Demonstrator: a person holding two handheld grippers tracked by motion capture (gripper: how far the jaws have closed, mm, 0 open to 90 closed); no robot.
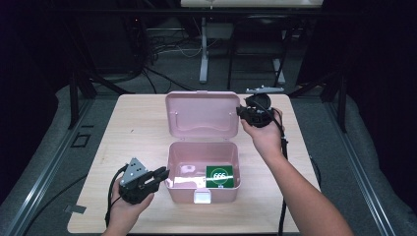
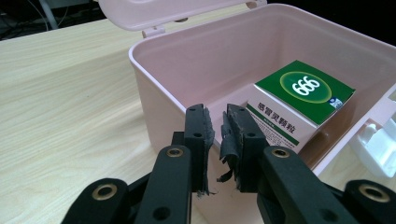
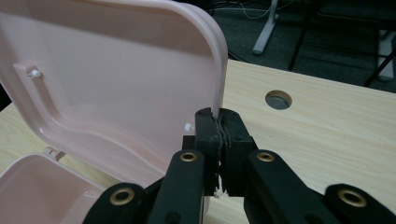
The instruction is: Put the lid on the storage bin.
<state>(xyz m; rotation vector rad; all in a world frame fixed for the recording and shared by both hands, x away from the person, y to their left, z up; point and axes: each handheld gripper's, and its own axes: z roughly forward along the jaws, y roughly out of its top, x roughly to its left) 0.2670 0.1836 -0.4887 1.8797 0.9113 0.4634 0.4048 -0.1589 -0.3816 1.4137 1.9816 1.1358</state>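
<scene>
A pink plastic box (image 1: pixel 202 183) sits open near the middle of the light wooden bench (image 1: pixel 133 132), its hinged lid (image 1: pixel 201 114) standing up behind it and leaning back. Inside, against the box's right side in the high view, lies a green and white carton (image 1: pixel 219 176) marked "666" (its white side carries printed characters, readable in the left gripper view). A white latch (image 1: pixel 202 196) hangs at the front wall of the box.

The left gripper (image 1: pixel 160 173) is held low at the box's left front corner, a grey three-cornered plate on top of it. In the left gripper view its fingers (image 2: pixel 201 135) stand slightly parted with a narrow gap between the worn pads, holding nothing, just over the box's rim (image 2: pixel 154 88), with the carton (image 2: pixel 299 100) beyond them.

The right gripper (image 1: pixel 241 112) is raised at the lid's right edge. In the right gripper view its fingers (image 3: pixel 208 135) are clenched on the thin edge of the lid (image 3: pixel 116 79), which runs up from between the pads. A round hole (image 3: pixel 278 99) shows in the bench (image 3: pixel 327 130) beyond.
</scene>
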